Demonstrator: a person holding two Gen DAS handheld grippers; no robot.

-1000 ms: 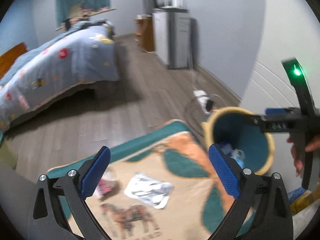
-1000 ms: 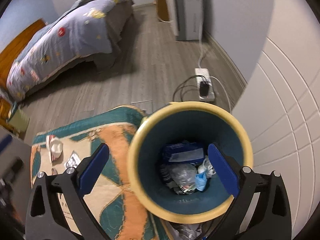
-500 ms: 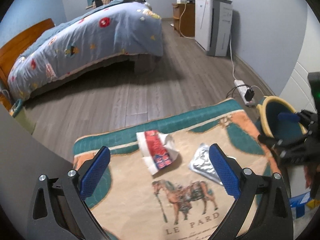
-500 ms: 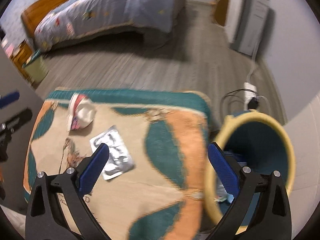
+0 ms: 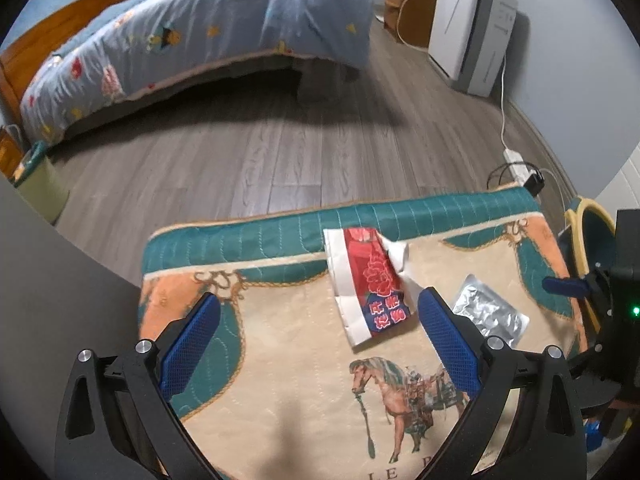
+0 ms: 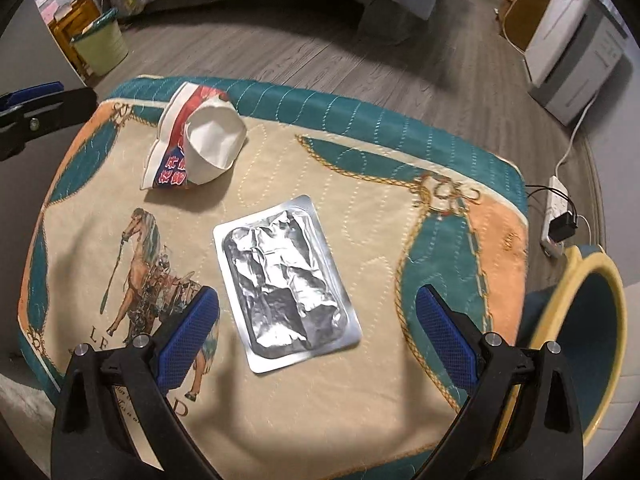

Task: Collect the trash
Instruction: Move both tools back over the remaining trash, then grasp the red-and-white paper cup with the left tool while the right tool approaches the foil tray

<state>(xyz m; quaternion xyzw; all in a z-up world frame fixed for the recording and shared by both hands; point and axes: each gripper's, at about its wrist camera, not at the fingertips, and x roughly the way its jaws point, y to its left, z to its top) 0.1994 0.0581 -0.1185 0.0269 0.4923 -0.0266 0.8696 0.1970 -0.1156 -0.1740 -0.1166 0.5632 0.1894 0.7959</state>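
On quilted mat (image 6: 280, 420): crinkled foil blister sheet (image 6: 285, 280), crumpled paper cup (image 6: 196, 144); both tongs (image 6: 316, 336) (image 5: 320, 344) apart, empty.

Silver foil packet (image 6: 285, 280); red-white-blue paper cup (image 6: 192, 142) — teal-orange-cream horse-print cloth (image 6: 400, 216).

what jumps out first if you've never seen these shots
Two bits of litter on the horse-print mat: a crinkled silver foil pack lying flat mid-mat between the open right tongs, and a crumpled red-and-white paper wrapper near the mat's far teal border, ahead of the open left tongs. A yellow-rimmed bin stands off the mat's right edge.
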